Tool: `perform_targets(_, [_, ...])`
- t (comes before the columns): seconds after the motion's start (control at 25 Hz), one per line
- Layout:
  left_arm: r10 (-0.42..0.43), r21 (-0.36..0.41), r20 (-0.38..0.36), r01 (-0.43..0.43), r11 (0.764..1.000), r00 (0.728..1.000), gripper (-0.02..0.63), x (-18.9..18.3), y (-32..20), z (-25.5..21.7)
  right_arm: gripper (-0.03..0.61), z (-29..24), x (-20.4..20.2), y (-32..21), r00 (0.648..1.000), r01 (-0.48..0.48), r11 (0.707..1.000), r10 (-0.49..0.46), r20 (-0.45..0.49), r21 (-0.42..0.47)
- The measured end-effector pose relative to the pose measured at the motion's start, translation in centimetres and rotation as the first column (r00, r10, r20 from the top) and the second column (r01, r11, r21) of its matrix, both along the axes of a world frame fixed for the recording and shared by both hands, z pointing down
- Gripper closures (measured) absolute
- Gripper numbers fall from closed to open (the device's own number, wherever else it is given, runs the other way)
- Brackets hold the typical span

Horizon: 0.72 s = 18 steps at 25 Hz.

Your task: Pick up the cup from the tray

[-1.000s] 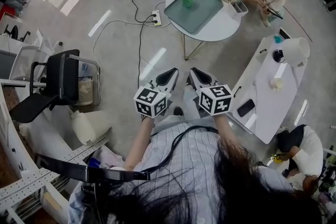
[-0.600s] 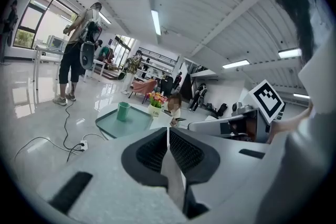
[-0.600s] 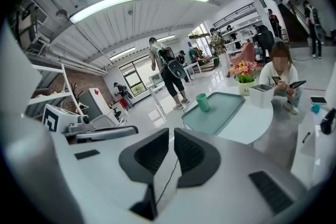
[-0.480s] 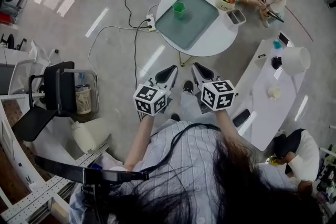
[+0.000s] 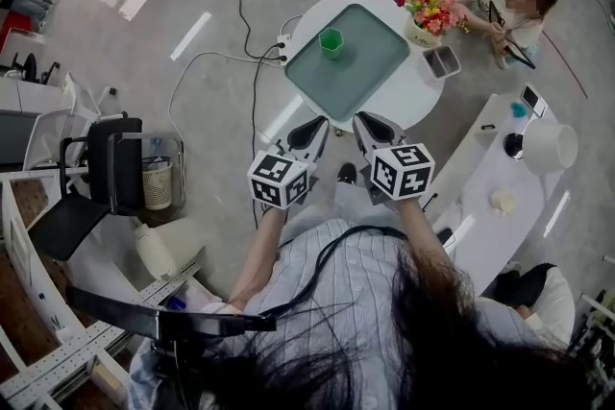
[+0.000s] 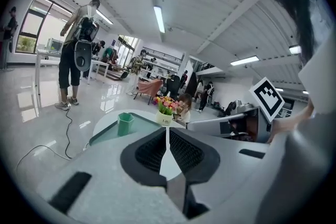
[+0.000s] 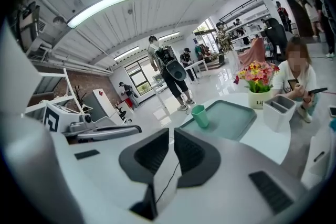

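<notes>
The head view shows the left hand-held gripper and right hand-held gripper just short of the counter. Their own views show closed, empty jaws, with the cup ahead on the tray.

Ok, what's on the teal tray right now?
Only the green cup, upright near one corner of the tray; the rest is bare. What the cup holds is too small to tell.

shirt: pale, striped | hair: long, dark | left claw, right claw: grey (black-white marker cubes)
</notes>
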<state>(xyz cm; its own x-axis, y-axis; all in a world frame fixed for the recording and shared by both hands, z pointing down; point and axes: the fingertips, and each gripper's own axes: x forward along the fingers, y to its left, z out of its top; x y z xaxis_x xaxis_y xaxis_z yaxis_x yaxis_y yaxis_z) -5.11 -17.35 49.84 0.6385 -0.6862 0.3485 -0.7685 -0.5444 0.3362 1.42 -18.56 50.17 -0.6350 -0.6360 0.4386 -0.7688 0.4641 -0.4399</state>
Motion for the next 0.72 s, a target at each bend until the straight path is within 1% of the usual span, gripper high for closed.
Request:
perform_targets(0.12, [-0.001,0.0,0.013,0.001,1.0,1.0,0.598,0.5,-0.9,0.0,0.531,0.2,0.3,-1.1,1.0,0.007,1.0,-0.007,0.009,-0.005])
perform_targets(0.36, [0.02,-0.007,0.056,-0.019,1.0,0.998,0.598,1.4,-1.3,0.2,0.531,0.4,0.6,-1.7,0.999,0.017,1.0,-0.017,0.035,-0.016])
perform_targets(0.56, [0.026,-0.013,0.081,-0.025,1.0,0.996,0.598,1.1,-1.5,0.4,0.531,0.7,0.4,-1.7,0.998,0.014,1.0,-0.012,0.058,-0.028])
perform_targets(0.72, [0.03,-0.022,0.091,-0.028,0.999,0.995,0.598,0.6,-2.5,0.9,0.531,1.0,0.2,-2.1,0.998,0.012,0.999,-0.01,0.055,-0.038])
